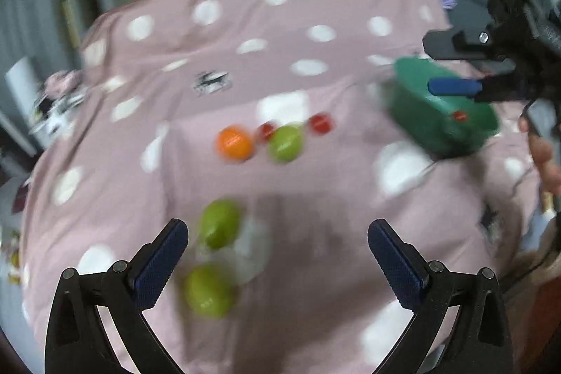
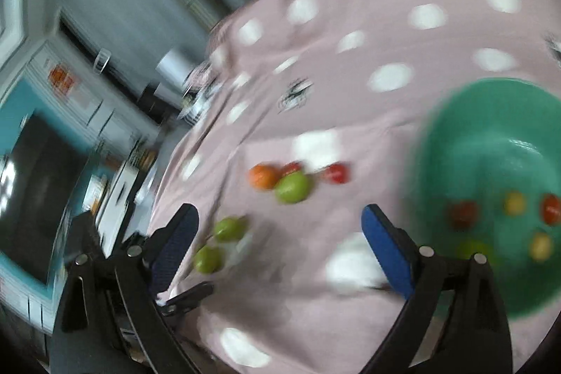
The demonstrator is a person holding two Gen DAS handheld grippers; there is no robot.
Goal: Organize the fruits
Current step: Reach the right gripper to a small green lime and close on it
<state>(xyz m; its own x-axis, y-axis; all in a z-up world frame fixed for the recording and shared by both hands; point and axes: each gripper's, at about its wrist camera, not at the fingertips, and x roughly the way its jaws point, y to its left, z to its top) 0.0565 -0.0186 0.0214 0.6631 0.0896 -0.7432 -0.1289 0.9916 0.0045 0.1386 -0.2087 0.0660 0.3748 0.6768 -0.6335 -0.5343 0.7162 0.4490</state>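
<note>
grippers both spread, empty — left gripper (image 1: 277, 255) by green fruit (image 1: 220, 224), right gripper (image 2: 280, 233) beside green bowl (image 2: 491, 135)

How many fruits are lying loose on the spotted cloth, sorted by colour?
Green: 3
Orange: 1
Red: 2
Total: 6 loose on the pink cloth. The green bowl holds more small fruits, too blurred to count surely.
</note>
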